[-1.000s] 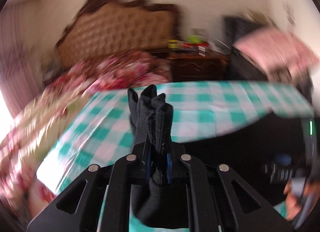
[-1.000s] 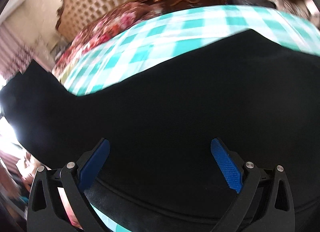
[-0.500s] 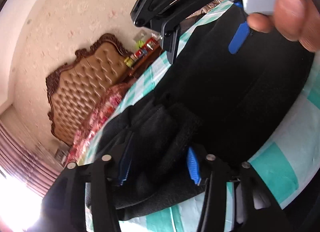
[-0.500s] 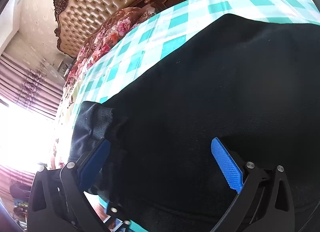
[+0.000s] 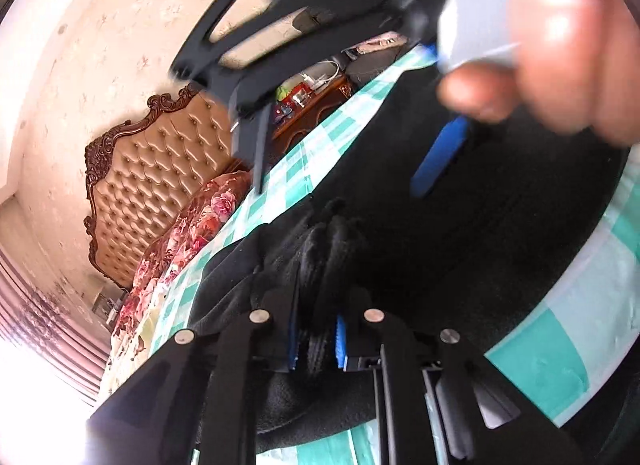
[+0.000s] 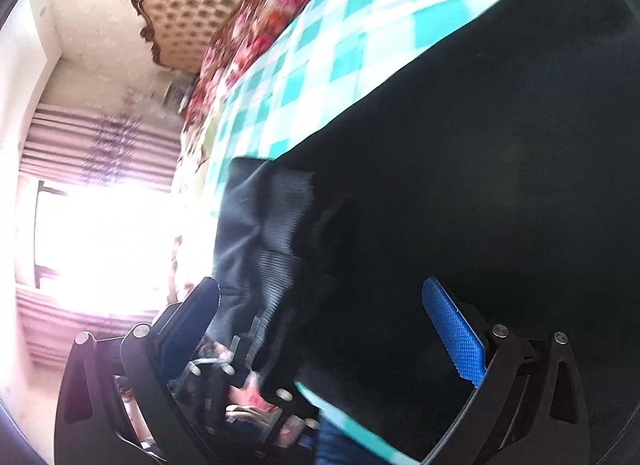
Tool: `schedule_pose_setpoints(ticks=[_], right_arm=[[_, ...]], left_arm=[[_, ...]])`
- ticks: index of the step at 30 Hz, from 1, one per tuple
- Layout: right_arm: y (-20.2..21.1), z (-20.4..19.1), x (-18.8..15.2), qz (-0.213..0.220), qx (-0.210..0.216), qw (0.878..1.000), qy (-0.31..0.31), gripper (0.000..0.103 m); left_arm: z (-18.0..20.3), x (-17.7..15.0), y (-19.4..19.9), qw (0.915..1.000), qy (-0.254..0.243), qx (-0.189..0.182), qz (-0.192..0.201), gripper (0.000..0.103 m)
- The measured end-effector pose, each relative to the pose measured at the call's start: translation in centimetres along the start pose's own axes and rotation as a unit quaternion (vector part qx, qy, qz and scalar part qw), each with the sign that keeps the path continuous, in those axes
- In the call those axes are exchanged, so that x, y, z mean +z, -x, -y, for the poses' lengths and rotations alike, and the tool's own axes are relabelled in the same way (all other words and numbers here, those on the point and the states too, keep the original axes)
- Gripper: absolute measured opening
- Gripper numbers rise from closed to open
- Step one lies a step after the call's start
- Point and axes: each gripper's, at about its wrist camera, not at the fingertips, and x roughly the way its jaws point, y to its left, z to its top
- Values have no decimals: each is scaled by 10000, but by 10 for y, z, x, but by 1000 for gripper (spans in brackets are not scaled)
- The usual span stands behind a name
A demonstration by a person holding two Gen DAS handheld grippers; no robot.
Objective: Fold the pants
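Black pants [image 5: 500, 225] lie spread on a teal and white checked cloth [image 5: 540, 357]; they fill most of the right wrist view [image 6: 480, 169]. My left gripper [image 5: 316, 341] is shut on a bunched fold of the pants near the cloth's front edge. My right gripper [image 6: 320, 317] is open and empty, hovering just above the pants, its blue pad [image 6: 452, 329] over the fabric. It shows large at the top of the left wrist view [image 5: 360, 77], with the hand that holds it.
A bed with a tufted tan headboard [image 5: 160, 177] and floral bedding [image 5: 192, 225] stands behind the cloth. A dark wooden cabinet [image 5: 316, 105] with small items is beyond. A bright curtained window [image 6: 100, 201] is at the left.
My left gripper opened half a second ago and has shut again on the fold, lowered to the cloth. My right gripper moved closer to the left one, still open.
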Motion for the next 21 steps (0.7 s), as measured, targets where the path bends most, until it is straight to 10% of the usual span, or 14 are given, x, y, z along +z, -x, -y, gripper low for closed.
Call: schedule_pose_setpoints(ticks=[4,12,21], right_arm=[[-25,-18,11,-350,36,9992,181,98],[-20,-36,24,-329,183,9951,917,28],[59,32,8,547,-489,9934,879,23]], left_arm=[[-8,0,7,9997,197,31,140,13],[-10,16,17,9990,154,54,427,12],[57,62,19,9937,-217,-469,997,12]])
